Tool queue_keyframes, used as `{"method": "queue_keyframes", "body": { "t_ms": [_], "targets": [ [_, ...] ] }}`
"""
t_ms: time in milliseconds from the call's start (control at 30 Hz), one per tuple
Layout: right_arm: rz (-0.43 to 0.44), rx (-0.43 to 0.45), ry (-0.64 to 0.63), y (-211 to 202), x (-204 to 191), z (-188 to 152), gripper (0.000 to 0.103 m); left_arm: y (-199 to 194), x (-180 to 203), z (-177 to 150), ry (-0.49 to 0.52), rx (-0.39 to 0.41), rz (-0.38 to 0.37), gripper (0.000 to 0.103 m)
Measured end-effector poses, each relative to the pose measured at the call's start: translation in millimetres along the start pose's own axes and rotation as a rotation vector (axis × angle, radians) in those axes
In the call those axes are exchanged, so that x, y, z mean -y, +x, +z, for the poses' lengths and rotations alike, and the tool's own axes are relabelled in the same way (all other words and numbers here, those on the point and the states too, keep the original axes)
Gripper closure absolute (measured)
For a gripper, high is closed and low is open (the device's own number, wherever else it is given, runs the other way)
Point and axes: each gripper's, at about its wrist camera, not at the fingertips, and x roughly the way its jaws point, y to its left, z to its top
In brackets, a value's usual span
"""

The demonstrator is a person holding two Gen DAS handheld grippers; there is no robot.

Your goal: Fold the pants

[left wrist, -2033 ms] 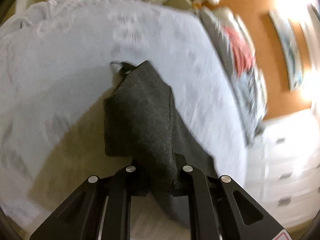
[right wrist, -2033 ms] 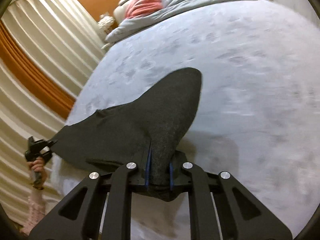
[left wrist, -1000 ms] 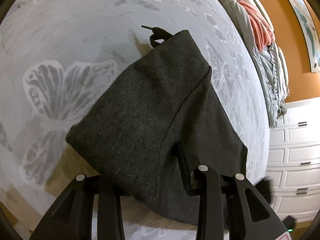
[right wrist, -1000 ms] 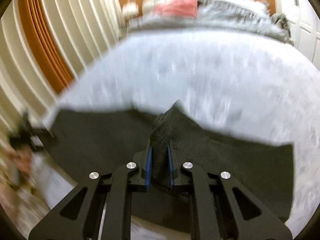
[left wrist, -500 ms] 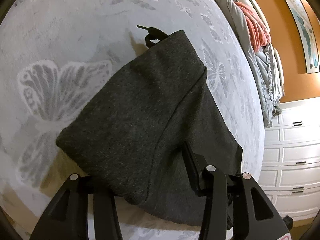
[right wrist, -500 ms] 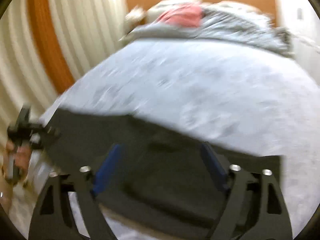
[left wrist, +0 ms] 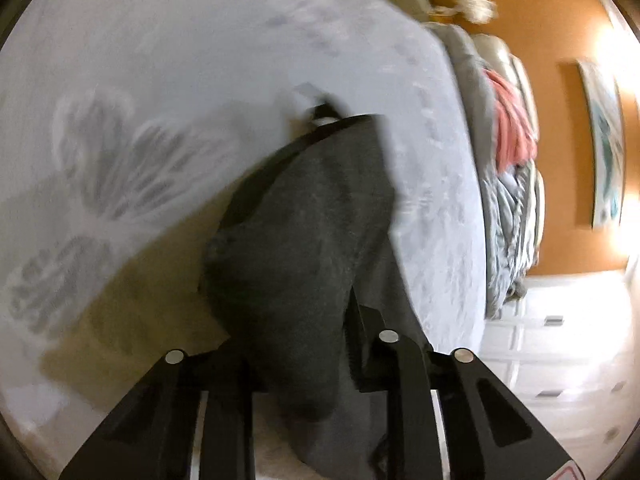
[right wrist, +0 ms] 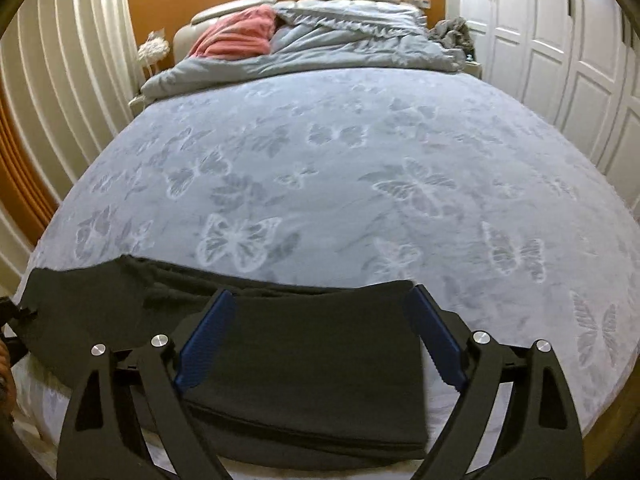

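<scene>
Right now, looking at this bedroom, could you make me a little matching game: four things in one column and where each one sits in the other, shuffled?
Things:
1. pants
2. pink blanket
3. grey duvet
4. wardrobe doors

Places:
A. bunched across the head of the bed
B. along the wall right of the bed
C. near edge of the butterfly bedspread
D. by the headboard, left of the duvet

Pairs: 1-C, 2-D, 3-A, 4-B

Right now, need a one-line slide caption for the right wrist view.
Right tongs opening above dark pants lying flat on the butterfly-print bedspread.
</scene>
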Motion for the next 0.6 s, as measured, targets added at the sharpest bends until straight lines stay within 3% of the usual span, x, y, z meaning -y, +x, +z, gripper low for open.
{"method": "queue_keyframes", "body": {
  "t_ms": [100,200,300,433,467,500,533,600],
  "targets": [
    [-0.008,0.016,0.034,-8,17,2,0.013,-19,47,-16,0.178,0.083,0.014,0.087],
    [-0.015,0.013,0.097,-12,42,2,0.013,-41,97,-47,0.302,0.133,-0.037,0.087],
    [-0.008,0.008,0.143,-17,61,2,0.013,-58,157,-94,0.474,0.152,-0.079,0.087],
    [-0.003,0.015,0.159,-24,77,1,0.013,-54,230,-197,0.778,0.098,-0.125,0.083],
    [-0.006,0.017,0.151,-26,79,1,0.013,-41,241,-231,0.865,0.053,-0.125,0.065],
    [-0.011,0.017,0.144,-26,80,1,0.013,-27,245,-254,0.925,-0.001,-0.130,0.021],
    [-0.014,0.014,0.141,-25,81,0,0.013,-11,246,-273,0.977,-0.055,-0.121,0.008],
    [-0.001,-0.001,0.138,-22,82,-2,0.013,12,231,-297,1.037,-0.073,-0.085,0.008]
  ]
}}
